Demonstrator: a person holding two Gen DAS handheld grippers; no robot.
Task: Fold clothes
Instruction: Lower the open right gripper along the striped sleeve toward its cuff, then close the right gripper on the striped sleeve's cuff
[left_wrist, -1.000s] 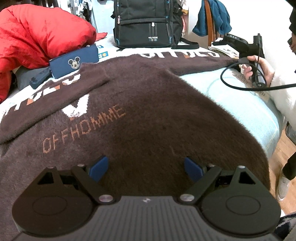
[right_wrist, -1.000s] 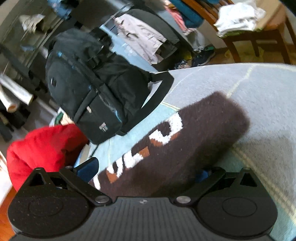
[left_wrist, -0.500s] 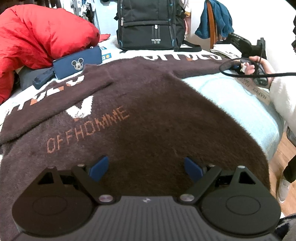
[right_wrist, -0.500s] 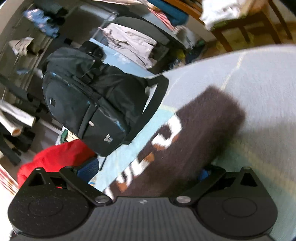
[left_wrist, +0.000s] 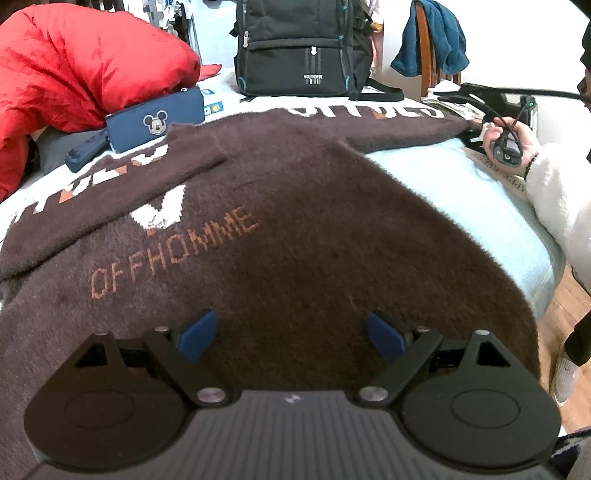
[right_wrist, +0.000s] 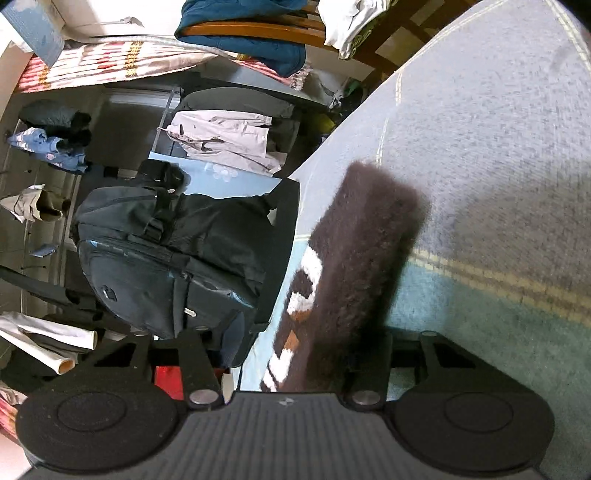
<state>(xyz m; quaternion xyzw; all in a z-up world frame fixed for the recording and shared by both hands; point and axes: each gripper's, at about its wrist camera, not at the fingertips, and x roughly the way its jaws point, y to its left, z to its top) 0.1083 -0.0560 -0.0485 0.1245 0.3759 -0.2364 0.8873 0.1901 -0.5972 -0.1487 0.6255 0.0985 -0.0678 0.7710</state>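
A brown sweater (left_wrist: 280, 206) lies spread flat on a bed (left_wrist: 461, 192) covered in pale blue, its front up and both sleeves stretched out to the sides. The left claw (left_wrist: 291, 330) hovers over the sweater's lower part, its blue pads (left_wrist: 195, 334) wide apart with nothing between them. The right claw (right_wrist: 295, 354) is at the far sleeve (right_wrist: 354, 266), closing with the sleeve's end between its fingers; whether the pads press on it yet cannot be told. A black backpack (left_wrist: 299, 48) stands beyond the sweater, a red jacket (left_wrist: 74, 62) to its left.
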